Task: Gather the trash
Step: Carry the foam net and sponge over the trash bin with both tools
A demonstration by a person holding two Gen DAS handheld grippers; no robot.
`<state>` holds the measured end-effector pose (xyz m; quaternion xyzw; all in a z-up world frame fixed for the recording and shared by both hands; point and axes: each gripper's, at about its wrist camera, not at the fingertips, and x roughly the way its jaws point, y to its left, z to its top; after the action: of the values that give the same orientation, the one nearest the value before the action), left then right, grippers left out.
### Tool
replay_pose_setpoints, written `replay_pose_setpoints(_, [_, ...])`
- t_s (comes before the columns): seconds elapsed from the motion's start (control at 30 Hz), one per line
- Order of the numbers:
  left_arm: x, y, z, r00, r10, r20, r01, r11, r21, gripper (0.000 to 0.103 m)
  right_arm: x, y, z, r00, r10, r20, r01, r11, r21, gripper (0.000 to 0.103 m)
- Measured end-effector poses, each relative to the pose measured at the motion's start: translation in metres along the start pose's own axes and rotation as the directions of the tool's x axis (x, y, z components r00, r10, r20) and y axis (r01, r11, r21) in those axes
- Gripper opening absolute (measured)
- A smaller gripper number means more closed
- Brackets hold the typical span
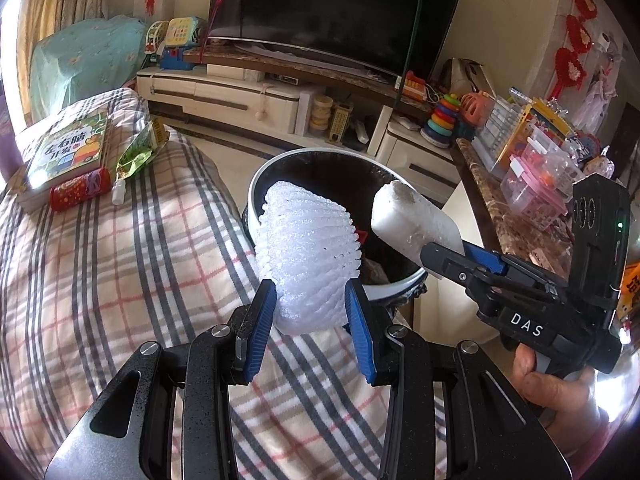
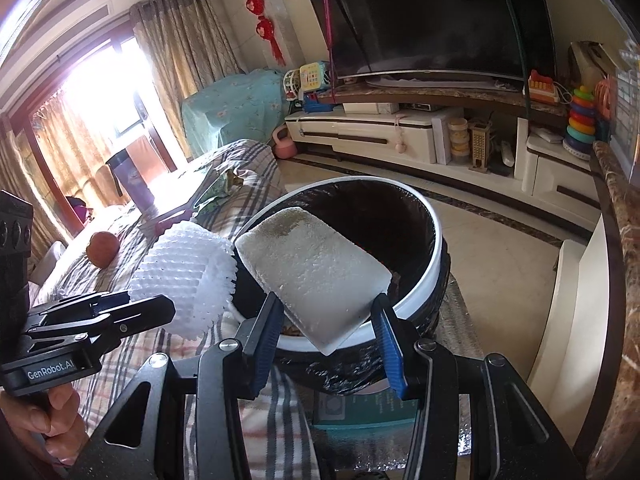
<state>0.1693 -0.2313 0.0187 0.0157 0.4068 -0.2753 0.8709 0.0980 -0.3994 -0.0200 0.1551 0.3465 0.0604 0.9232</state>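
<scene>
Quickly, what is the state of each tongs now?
Left tongs: closed on the white foam net.
Right tongs: closed on the white foam block.

Setting: home living room. Large television (image 2: 432,20) on low cabinet (image 2: 384,136), curtained window (image 2: 92,92), children's toys (image 1: 440,120), red wall decorations (image 2: 256,4), plaid-covered sofa (image 1: 120,260).

The foam net (image 1: 308,264) and the foam block (image 2: 316,276) hang side by side over the near rim of the bin (image 2: 434,240). The bin stands just right of the checked blanket (image 1: 120,280), with the TV cabinet (image 2: 380,132) behind it.
</scene>
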Motion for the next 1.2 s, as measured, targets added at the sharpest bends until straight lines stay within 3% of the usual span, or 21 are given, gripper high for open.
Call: replay_pose_setpoints(1.2, [0.036,-0.010,0.037,1.000,0.021,-0.015,-0.021,0.999,0.036,0.035,0.032,-0.019,0.030,0.998,-0.044,-0.033,0.043,0.998,-0.043,0.047])
